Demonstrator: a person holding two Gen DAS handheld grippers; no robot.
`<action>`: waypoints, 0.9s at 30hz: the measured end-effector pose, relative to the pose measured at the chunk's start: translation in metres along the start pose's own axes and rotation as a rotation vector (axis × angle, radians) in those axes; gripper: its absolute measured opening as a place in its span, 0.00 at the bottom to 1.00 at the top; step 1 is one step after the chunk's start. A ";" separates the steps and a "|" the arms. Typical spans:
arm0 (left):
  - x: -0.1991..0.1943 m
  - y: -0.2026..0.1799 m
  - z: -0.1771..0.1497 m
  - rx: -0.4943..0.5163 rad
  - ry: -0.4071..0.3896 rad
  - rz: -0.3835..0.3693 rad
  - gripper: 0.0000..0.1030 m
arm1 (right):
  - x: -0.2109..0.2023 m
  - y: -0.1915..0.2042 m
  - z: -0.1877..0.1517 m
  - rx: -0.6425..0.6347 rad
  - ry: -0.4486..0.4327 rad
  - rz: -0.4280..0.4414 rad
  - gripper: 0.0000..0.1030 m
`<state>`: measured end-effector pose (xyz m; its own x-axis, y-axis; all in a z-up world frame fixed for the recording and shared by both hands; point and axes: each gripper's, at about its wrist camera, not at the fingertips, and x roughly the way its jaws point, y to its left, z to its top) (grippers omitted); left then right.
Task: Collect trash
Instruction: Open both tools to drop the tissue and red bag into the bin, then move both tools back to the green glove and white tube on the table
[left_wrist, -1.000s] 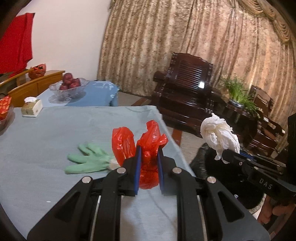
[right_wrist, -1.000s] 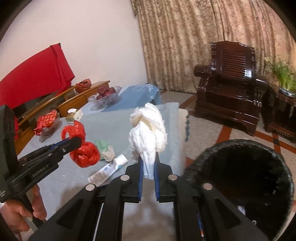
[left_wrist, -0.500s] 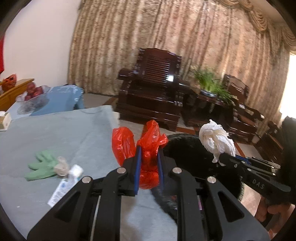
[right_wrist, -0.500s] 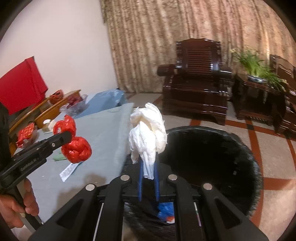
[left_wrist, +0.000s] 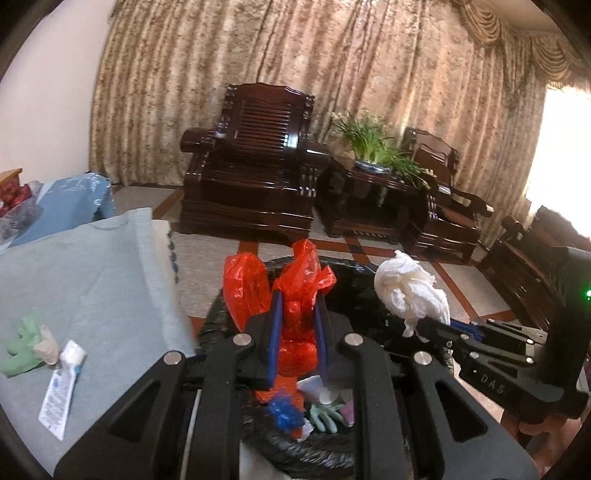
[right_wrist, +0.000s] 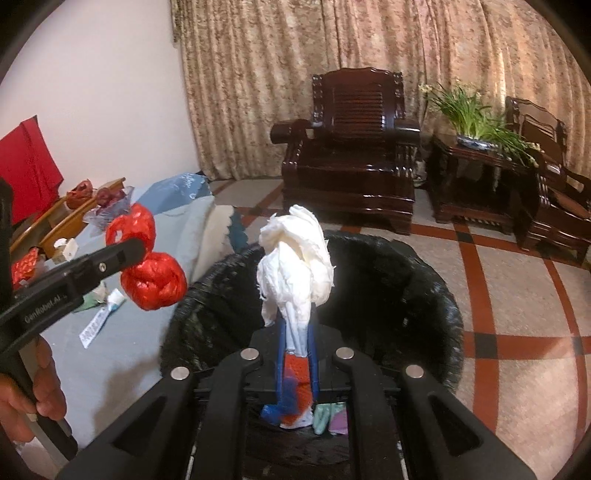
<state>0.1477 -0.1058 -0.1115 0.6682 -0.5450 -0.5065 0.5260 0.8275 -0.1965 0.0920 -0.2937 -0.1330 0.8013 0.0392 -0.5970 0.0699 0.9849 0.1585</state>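
My left gripper (left_wrist: 297, 314) is shut on a crumpled red plastic bag (left_wrist: 295, 295), held over the near rim of a black-lined trash bin (left_wrist: 354, 291). My right gripper (right_wrist: 295, 325) is shut on a wad of white tissue (right_wrist: 295, 258), held over the open bin (right_wrist: 406, 280). In the right wrist view the left gripper (right_wrist: 136, 254) and its red bag (right_wrist: 153, 280) hang at the bin's left edge. Coloured scraps and a green glove (left_wrist: 325, 417) lie inside the bin. A green glove (left_wrist: 22, 345) and a white tube (left_wrist: 61, 387) lie on the grey table (left_wrist: 92, 288).
Dark wooden armchairs (left_wrist: 255, 173) and a side table with a potted plant (left_wrist: 373, 147) stand behind the bin, before patterned curtains. A bowl of red fruit (right_wrist: 109, 201) and red wrappers sit at the table's far end. A hand (right_wrist: 33, 398) holds the left gripper's handle.
Both grippers have swung right from above the table to above the black bin, still gripping the red bag and the tissue. The bin's contents have come into view.
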 end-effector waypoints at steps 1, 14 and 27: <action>0.006 -0.004 -0.001 0.005 0.007 -0.008 0.15 | 0.002 -0.004 -0.001 0.005 0.005 -0.006 0.10; 0.024 0.009 -0.006 -0.035 0.063 -0.018 0.67 | 0.007 -0.027 -0.014 0.032 0.031 -0.107 0.83; -0.059 0.086 -0.008 -0.070 -0.052 0.216 0.85 | 0.008 0.020 0.003 0.019 -0.032 -0.016 0.94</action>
<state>0.1489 -0.0011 -0.1053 0.7886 -0.3592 -0.4992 0.3313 0.9320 -0.1473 0.1012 -0.2745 -0.1326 0.8184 0.0180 -0.5744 0.0935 0.9820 0.1640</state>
